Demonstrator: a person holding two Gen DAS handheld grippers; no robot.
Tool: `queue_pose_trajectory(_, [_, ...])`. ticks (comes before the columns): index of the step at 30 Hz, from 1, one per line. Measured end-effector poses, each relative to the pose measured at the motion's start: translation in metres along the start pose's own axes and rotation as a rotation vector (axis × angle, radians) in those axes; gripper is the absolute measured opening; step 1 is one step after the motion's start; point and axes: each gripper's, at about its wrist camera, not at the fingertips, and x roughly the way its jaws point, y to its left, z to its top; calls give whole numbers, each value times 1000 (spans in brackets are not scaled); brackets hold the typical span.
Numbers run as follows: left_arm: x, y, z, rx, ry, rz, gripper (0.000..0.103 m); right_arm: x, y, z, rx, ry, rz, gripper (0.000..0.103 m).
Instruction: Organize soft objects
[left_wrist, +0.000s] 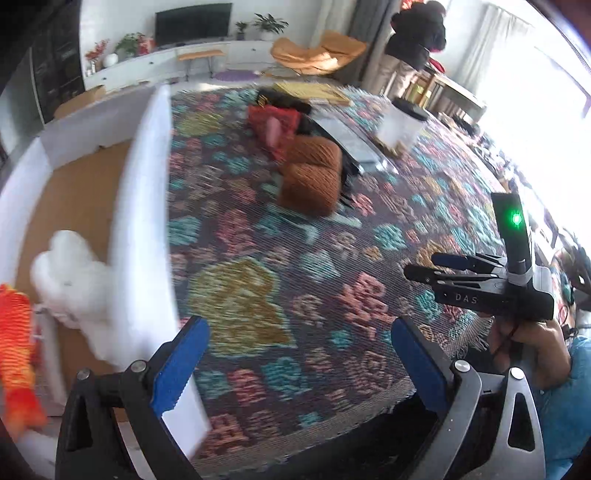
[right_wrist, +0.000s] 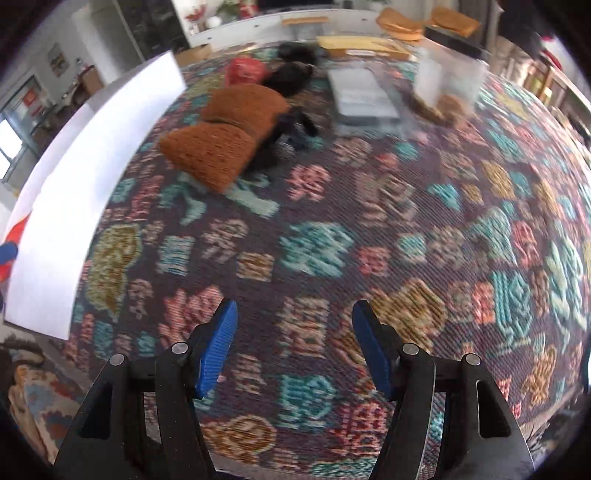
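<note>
My left gripper (left_wrist: 299, 347) is open and empty, low over the patterned cloth, next to the white-walled cardboard box (left_wrist: 144, 192). Inside the box lie a white plush (left_wrist: 70, 280) and an orange knit toy (left_wrist: 16, 350). An orange-brown knit piece (left_wrist: 314, 173) lies mid-table, with a red soft item (left_wrist: 275, 125) and a black soft item (left_wrist: 291, 101) behind it. My right gripper (right_wrist: 293, 343) is open and empty over the cloth; it also shows in the left wrist view (left_wrist: 421, 267). The knit piece (right_wrist: 225, 133), red item (right_wrist: 245, 70) and black item (right_wrist: 295, 72) lie ahead of it.
A clear container with a dark lid (left_wrist: 400, 123) and a flat grey tray (left_wrist: 351, 142) stand beyond the soft items. The box wall (right_wrist: 92, 177) runs along the left. A person (left_wrist: 415, 40) stands at the far right by a window.
</note>
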Motion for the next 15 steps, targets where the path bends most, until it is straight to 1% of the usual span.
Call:
queue_pose_trajectory(1, [18,-15,1,9,14,-5,98,1,-10,-5,29,-16,-19,68])
queue_pose_trajectory(2, [39,-25,2,21,26,-3,98,0,-17,-10,56,-38,-16,68])
queue_pose_trajectory(3, [62,-34,3,28,50,23,98,-4,-21,-14,71,-70,2,68])
queue_pose_trajectory(4, [80,-38,3,37,72,55,98,-5,-22,-17,77,-76,-7,68])
queue_pose_trajectory(5, [92,-42,0,50,90,71,99,-6,-19,-20,63,-82,-20,68])
queue_pose_trajectory(7, [94,-52,-5,133,33,119,100,-5,-12,-22,25,-84,-43,73])
queue_pose_trajectory(8, [98,-56,-7,162,30,136,101,-3,-10,-22,13,-83,-53,74])
queue_pose_trajectory(9, [101,-55,-9,166,20,143,103,-2,-8,-21,4,-81,-62,76])
queue_pose_trajectory(11, [101,-57,-10,138,-11,149,103,2,-2,-22,-24,-78,-85,81])
queue_pose_trajectory(13, [100,-57,-11,113,2,169,103,6,2,-26,-56,-77,-117,82])
queue_pose_trajectory(15, [100,-57,-12,100,14,181,103,5,-2,-26,-43,-77,-95,83])
